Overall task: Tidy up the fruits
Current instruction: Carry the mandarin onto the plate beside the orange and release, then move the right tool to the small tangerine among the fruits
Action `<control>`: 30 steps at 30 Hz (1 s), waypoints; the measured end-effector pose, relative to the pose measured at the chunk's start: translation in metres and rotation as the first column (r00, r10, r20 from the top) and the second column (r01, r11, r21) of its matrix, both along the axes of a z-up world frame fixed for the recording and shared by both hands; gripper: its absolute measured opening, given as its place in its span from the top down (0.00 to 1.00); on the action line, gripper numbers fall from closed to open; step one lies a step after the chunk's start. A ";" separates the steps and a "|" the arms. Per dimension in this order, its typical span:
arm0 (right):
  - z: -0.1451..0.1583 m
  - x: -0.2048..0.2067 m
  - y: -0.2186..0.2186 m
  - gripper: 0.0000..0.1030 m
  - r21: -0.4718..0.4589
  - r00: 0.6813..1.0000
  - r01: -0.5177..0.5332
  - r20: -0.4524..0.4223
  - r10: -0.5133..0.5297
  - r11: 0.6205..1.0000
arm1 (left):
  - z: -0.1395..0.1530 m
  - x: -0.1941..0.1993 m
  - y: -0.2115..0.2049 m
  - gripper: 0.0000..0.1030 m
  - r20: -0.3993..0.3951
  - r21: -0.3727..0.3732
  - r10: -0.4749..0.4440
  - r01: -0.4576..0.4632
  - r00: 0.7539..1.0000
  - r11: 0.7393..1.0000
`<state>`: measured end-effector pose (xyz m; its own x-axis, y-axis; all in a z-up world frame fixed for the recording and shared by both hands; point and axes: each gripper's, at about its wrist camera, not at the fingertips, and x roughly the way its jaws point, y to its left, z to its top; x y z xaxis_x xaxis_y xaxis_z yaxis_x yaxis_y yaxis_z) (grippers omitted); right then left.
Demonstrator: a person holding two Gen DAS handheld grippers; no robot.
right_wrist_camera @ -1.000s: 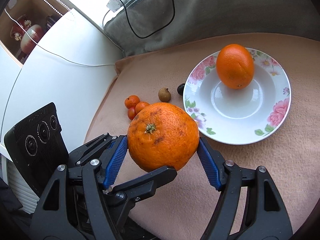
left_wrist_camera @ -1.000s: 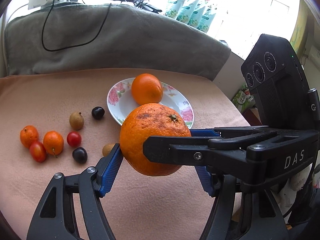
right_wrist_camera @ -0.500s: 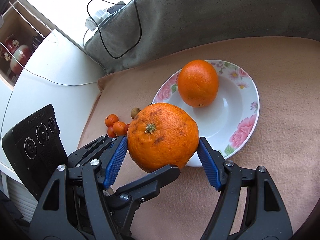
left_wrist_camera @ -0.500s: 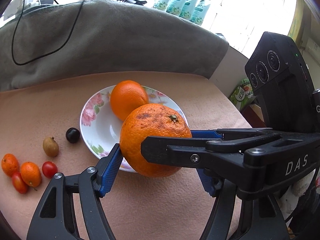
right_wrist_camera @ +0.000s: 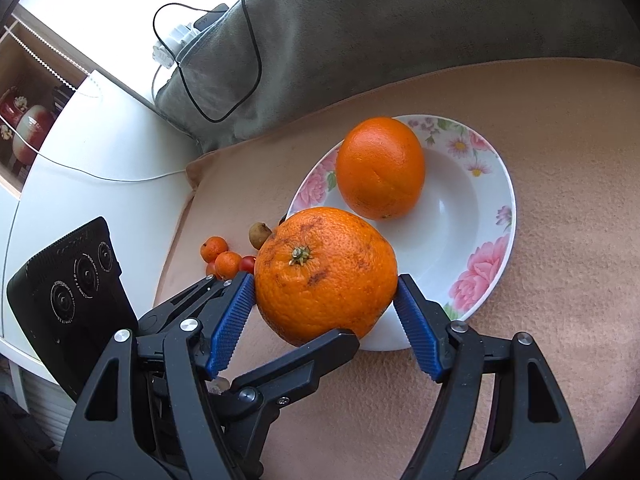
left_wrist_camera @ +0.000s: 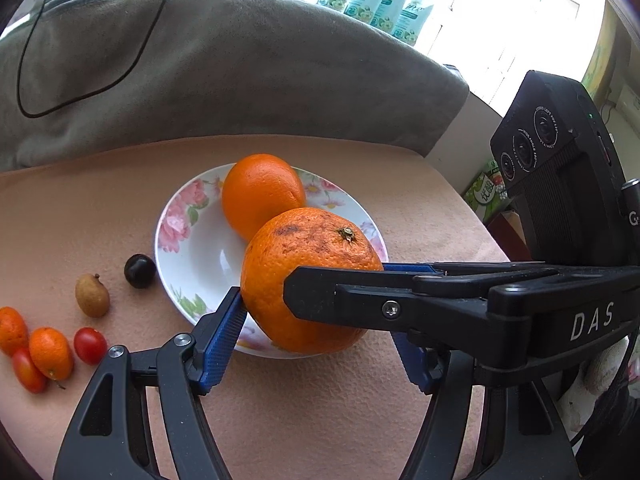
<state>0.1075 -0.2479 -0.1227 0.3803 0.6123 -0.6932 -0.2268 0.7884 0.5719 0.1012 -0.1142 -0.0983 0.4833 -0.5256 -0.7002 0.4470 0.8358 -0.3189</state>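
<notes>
I have one large, rough-skinned orange with brown scuffs and a green stem nub (left_wrist_camera: 308, 276) pinched from two directions at once. My left gripper (left_wrist_camera: 320, 336) squeezes it between its blue ribbed pads; the left-hand pad presses on the fruit's lower left side, the other pad is mostly hidden behind the right tool's black finger. My right gripper (right_wrist_camera: 324, 312) is clenched on the same orange (right_wrist_camera: 324, 272), a blue pad tight against each flank, stem facing the camera. In the left wrist view its finger crosses in front of the fruit from the right.

The held orange hangs over the near rim of the white shallow plate with pink flower print (left_wrist_camera: 180, 220); I cannot tell whether it touches the plate. A smoother, brighter orange (left_wrist_camera: 262, 194) lies in the plate's far half, just behind it. Off the plate's left edge, on the peach-coloured cloth (left_wrist_camera: 100, 184), sit a dark round fruit (left_wrist_camera: 139, 271), a tan oval fruit (left_wrist_camera: 92, 295), small orange citrus (left_wrist_camera: 51, 351) and red cherry tomatoes (left_wrist_camera: 90, 345).
</notes>
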 end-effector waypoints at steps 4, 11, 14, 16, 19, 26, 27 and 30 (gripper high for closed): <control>0.004 0.000 -0.010 0.27 -0.005 0.998 0.058 0.037 -0.057 0.998 | 0.001 0.002 -0.001 0.33 0.020 0.000 0.005 -0.005 1.000 1.000; 0.023 -0.004 -0.027 0.27 0.011 0.990 0.103 0.099 -0.104 0.995 | 0.003 0.000 0.010 0.33 0.022 -0.005 0.024 -0.024 0.999 1.000; 0.026 -0.005 -0.028 0.27 0.019 0.988 0.108 0.106 -0.109 0.994 | 0.002 -0.002 0.014 0.33 0.020 -0.002 0.034 -0.034 0.999 0.999; 0.026 -0.005 -0.027 0.27 0.016 0.987 0.110 0.112 -0.111 0.994 | 0.002 -0.003 0.016 0.33 0.021 -0.001 0.038 -0.038 0.999 0.999; 0.025 -0.006 -0.025 0.27 0.010 0.987 0.107 0.117 -0.108 0.994 | 0.004 -0.009 0.019 0.33 0.030 0.001 0.044 -0.044 0.999 0.999; 0.029 -0.012 -0.017 0.27 -0.021 0.982 0.103 0.158 -0.099 0.994 | 0.007 -0.016 0.035 0.33 0.060 -0.004 0.069 -0.069 0.996 0.998; 0.030 -0.012 -0.016 0.27 -0.028 0.981 0.102 0.166 -0.096 0.994 | 0.007 -0.017 0.038 0.33 0.062 -0.005 0.075 -0.075 0.995 0.997; 0.032 -0.014 -0.011 0.27 -0.034 0.979 0.093 0.185 -0.085 0.995 | 0.008 -0.022 0.051 0.33 0.069 -0.008 0.099 -0.099 0.993 0.995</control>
<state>0.0934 -0.2585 -0.0903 0.5550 0.5417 -0.6313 -0.2527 0.8328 0.4925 0.0797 -0.0631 -0.0907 0.5807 -0.4761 -0.6604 0.3834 0.8755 -0.2941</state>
